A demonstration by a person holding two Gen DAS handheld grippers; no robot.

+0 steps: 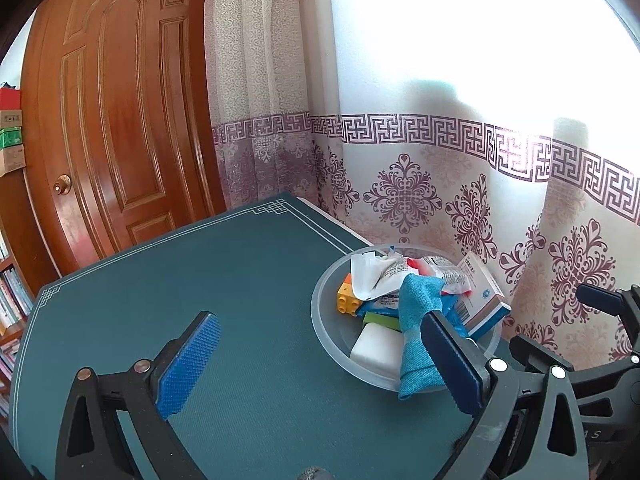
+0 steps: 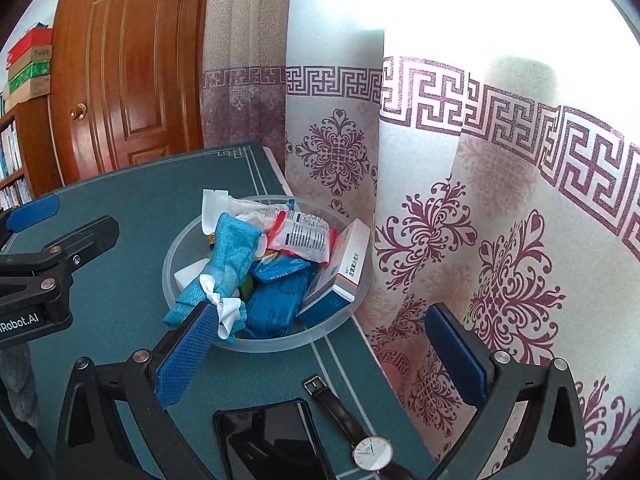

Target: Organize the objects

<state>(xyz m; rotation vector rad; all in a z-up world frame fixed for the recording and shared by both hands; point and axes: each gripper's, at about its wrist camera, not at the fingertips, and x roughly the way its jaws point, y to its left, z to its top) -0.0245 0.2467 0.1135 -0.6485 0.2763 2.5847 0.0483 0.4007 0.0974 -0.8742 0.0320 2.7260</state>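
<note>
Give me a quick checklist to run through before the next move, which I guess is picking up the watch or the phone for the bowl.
1. Right gripper open and empty: ok, jaws wide apart, nothing between them.
2. Left gripper open and empty: ok.
3. Blue cloth fully inside the clear bowl: not ok, one end droops over the near rim.
4. Watch free to grasp: ok, flat on the green mat, strap stretched out, beside the phone.
5. Phone free to grasp: cannot tell, its near end is cut off by the frame.
6. Room left in the bowl: not ok, it is already heaped with packets and a box.
</note>
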